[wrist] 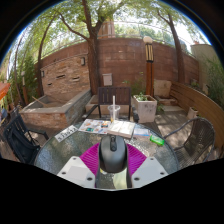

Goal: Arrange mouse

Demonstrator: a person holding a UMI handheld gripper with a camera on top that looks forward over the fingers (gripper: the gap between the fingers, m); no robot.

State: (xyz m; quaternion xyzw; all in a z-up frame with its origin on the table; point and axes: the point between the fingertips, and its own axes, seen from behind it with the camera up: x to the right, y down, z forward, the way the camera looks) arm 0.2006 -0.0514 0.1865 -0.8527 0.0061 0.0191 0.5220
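**Mouse carried above the worktop, placement still to come**

The hand-held gripper (112, 170) holds a dark mouse (112, 153) between its two fingers, the magenta pads (94, 157) showing at either side of the mouse body. Both pads appear to press against its flanks, so the judgement is that the mouse is clamped and not merely standing between the fingers. Its nose points forward, away from the camera.

Below and beyond the mouse lies a round glass worktop (70, 148), seen outdoors in a brick-walled patio. On the far part of the worktop rest some papers or magazines (108, 127), and a small green thing (157, 140) lies toward the right rim. A planter (143, 106) stands on the ground beyond. Whether the mouse touches the glass or hangs just over it cannot be told from this view.

The step in hand seems to be the carry: the mouse is grasped and has yet to be set in its place. The next move likely calls for lowering it onto a bare part of the glass near the papers, keeping it level, and spreading the fingers only once it rests on the surface. The glass may be slippery, so a gentle release would suit.
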